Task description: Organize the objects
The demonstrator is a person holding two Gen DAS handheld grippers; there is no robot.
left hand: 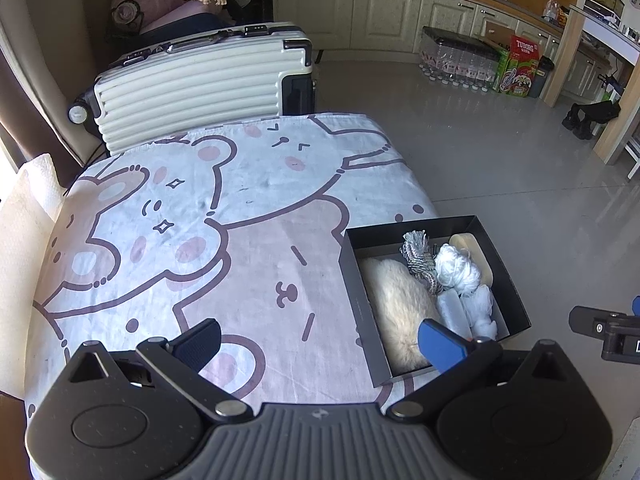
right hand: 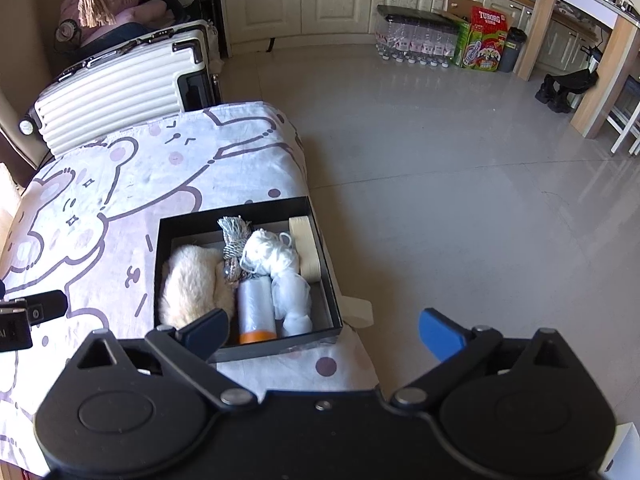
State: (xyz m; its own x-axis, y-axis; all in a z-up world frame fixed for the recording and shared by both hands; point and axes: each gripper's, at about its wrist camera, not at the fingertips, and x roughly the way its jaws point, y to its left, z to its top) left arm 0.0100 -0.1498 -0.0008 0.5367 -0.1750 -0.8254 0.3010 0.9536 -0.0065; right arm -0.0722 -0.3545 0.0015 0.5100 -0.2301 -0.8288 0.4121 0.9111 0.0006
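A black open box [right hand: 326,276] [left hand: 349,264] sits at the right edge of a table covered by a bear-print cloth [left hand: 200,216] [right hand: 100,200]. Inside lie a cream fluffy piece [right hand: 196,280] [left hand: 400,304], a grey braided cord [right hand: 234,240] [left hand: 418,250], a white yarn bundle [right hand: 272,256] [left hand: 458,268], a clear roll with an orange end [right hand: 256,308], white mesh fabric [right hand: 292,296] and a beige tape roll [right hand: 306,244] [left hand: 474,250]. My right gripper [right hand: 324,334] hangs open over the box's near edge, holding nothing. My left gripper [left hand: 320,344] is open above the cloth, left of the box.
A cream ribbed suitcase [left hand: 200,88] [right hand: 120,88] stands behind the table. Grey tiled floor [right hand: 460,200] spreads to the right. Bottled water packs [right hand: 416,44] and a Tuborg carton [right hand: 486,38] line the kitchen cabinets. Black shoes [right hand: 564,88] sit by a wooden post.
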